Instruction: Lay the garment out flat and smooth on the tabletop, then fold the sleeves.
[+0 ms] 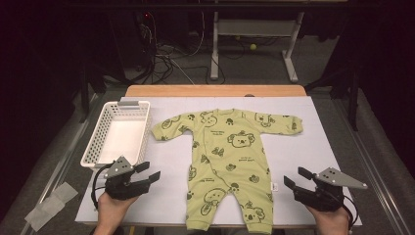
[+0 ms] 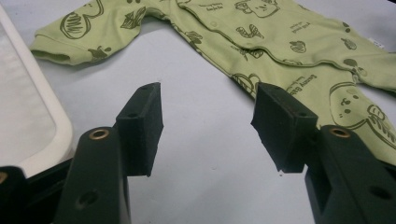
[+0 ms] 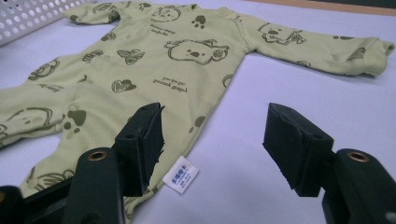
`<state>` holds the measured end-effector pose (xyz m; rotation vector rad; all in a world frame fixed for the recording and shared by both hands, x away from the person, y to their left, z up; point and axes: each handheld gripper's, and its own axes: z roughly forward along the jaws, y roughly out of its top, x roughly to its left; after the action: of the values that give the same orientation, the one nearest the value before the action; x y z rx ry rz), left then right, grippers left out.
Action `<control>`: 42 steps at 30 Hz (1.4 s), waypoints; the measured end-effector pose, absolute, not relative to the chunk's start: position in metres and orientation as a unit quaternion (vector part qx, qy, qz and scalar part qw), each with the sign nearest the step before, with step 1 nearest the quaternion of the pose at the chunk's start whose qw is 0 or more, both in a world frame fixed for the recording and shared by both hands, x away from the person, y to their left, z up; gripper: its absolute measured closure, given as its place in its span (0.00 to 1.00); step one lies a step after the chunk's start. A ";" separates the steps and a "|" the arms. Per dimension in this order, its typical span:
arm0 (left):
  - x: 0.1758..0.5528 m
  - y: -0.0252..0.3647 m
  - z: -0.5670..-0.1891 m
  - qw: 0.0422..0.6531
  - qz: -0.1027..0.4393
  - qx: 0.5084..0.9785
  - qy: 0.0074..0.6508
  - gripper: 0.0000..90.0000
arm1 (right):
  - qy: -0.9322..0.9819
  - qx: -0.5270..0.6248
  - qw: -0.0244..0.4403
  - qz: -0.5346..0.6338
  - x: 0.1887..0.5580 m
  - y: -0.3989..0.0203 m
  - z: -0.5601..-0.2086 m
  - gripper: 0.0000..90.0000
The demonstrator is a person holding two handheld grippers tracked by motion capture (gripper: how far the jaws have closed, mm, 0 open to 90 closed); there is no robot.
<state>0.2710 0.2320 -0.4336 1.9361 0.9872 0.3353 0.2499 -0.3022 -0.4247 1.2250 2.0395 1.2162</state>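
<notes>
Either side of the romper [image 1: 227,161], we hold left gripper [image 1: 150,172] and right gripper [image 1: 292,179], both spread, empty. Its long axis runs away from us; the right sits nearer its hem.

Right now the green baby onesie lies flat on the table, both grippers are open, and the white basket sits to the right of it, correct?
Not quite: the white basket sits to the left of the green baby onesie, as the high view shows. The left gripper and right gripper are open.

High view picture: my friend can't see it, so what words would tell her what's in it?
A green baby romper with bear prints lies flat on a white table. A white basket sits to its left. A person's hands hold the open left gripper and right gripper beside the romper's legs.
</notes>
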 end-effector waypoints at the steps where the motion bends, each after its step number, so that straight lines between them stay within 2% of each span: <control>1: 0.271 0.232 -0.433 0.455 0.137 0.785 0.398 0.45 | 0.741 0.447 0.233 0.444 0.249 -0.303 -0.426 0.42; 10: 0.265 0.235 -0.436 0.453 0.153 0.782 0.399 0.45 | 0.736 0.445 0.242 0.449 0.241 -0.315 -0.436 0.37; 19: 0.263 0.238 -0.444 0.448 0.145 0.783 0.407 0.45 | 0.710 0.468 0.248 0.464 0.231 -0.333 -0.447 0.35; 42: 0.261 0.227 -0.440 0.446 0.156 0.787 0.396 0.45 | 0.719 0.458 0.241 0.463 0.234 -0.330 -0.450 0.36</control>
<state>0.2609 0.2270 -0.4396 1.9505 0.9818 0.3869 0.2342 -0.3296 -0.4504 1.2520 1.9677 1.2673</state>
